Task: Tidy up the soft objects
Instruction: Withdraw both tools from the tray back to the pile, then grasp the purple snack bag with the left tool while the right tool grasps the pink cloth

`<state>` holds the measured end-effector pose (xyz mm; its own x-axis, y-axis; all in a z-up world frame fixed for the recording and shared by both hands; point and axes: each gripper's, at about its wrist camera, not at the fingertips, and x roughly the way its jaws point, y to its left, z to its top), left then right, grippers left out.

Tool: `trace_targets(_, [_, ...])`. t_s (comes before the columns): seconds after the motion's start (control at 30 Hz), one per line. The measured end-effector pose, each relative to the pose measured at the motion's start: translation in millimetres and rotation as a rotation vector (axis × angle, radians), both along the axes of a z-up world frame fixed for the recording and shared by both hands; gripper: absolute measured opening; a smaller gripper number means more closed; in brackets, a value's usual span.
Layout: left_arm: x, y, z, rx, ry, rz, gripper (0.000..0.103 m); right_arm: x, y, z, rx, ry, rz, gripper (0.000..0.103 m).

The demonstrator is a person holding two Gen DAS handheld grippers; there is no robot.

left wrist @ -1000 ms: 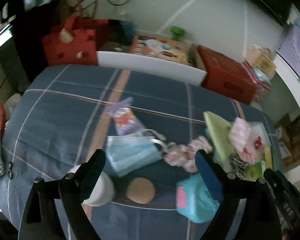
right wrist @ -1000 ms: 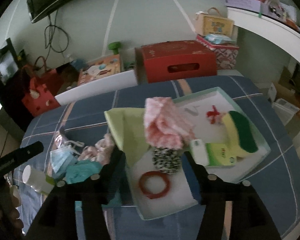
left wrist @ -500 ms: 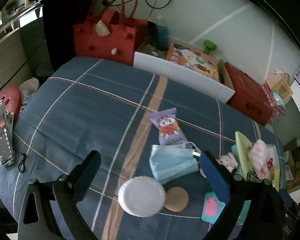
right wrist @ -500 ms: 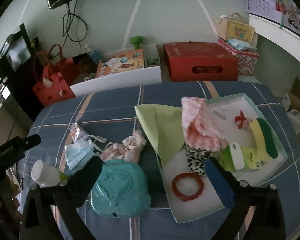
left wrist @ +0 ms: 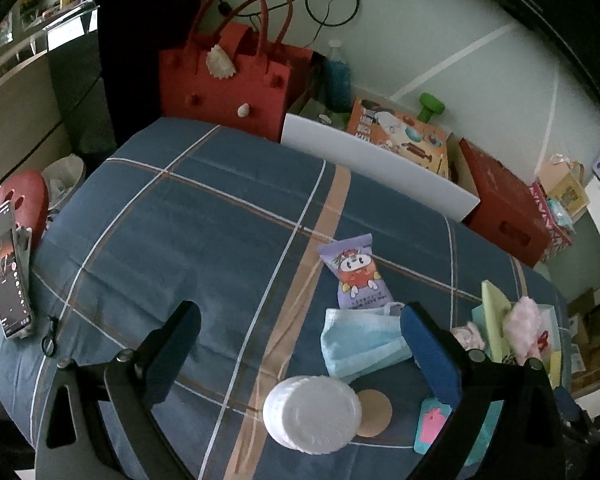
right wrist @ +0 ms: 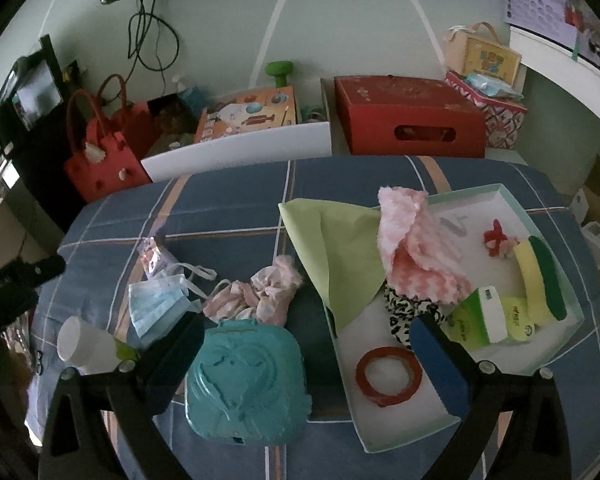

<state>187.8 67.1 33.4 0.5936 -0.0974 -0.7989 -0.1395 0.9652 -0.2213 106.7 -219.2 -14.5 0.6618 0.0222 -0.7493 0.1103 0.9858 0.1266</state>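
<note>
Tongs on both my hands stand wide and grip nothing. My left tongs (left wrist: 300,352) hang over the blue checked bed (left wrist: 188,248), above a white cup (left wrist: 312,414) lying on its side, with a blue face mask (left wrist: 360,344) just beyond and a purple snack packet (left wrist: 354,272) past that. My right tongs (right wrist: 304,352) hover above a teal case (right wrist: 246,384) beside the white tray (right wrist: 548,364). The pink scrunchie (right wrist: 260,294) lies on the bed between mask and tray; the green cloth (right wrist: 332,248) and pink fluffy cloth (right wrist: 416,248) drape over the tray's rim, a red tape ring (right wrist: 388,376) inside.
</note>
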Motion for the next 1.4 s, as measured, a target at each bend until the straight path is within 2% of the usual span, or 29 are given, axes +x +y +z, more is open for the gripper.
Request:
trace_targets(0.2, [9.9,5.7,1.6,0.002,-0.016,0.016,0.1,12.7,8.5,0.1,0.015,0.013,0.044,0.103])
trace_targets(0.3, [18.6,4.8,-0.5,-0.017,-0.007,-0.012,0.1,26.0,13.9,-0.7,0.013,0.039,0.087,0.103])
trace_targets(0.43, [35.9,0.6,-2.8,-0.031,0.016,-0.069,0.1,45.4,16.4,-2.4,0.059,0.091,0.165,0.103])
trace_targets(0.57, [60.9,-6.8,-11.3,-0.056,0.089,-0.143,0.1,70.9,16.0,-7.5,0.103,0.17,0.201,0.103])
trace_targets(0.67, [80.9,-19.5,-20.2,-0.035,0.167,-0.192,0.1,85.5,17.9,-17.0,0.157,0.232,0.235,0.101])
trace_targets(0.73, [91.9,-26.8,-26.8,-0.027,0.219,-0.221,0.1,93.8,20.7,-25.9,0.148,0.275,0.239,0.092])
trace_targets(0.87, [110.6,-39.2,-45.1,-0.017,0.329,-0.251,0.1,108.9,18.7,-46.5,0.159,0.356,0.231,0.088])
trace_targets(0.97, [122.1,-43.7,-62.3,-0.02,0.407,-0.237,0.1,118.0,14.2,-59.3,0.182,0.411,0.221,0.083])
trace_targets(1.17, [136.0,-47.3,-81.6,-0.068,0.483,-0.212,0.1,129.1,11.3,-70.7,0.175,0.458,0.222,0.067])
trace_targets(1.33, [143.3,-52.8,-90.2,-0.063,0.491,-0.195,0.099,134.0,5.8,-77.6,0.182,0.465,0.209,0.045])
trace_targets(1.4, [145.0,-55.1,-93.5,-0.07,0.494,-0.192,0.092,134.6,5.4,-79.0,0.188,0.465,0.211,0.036])
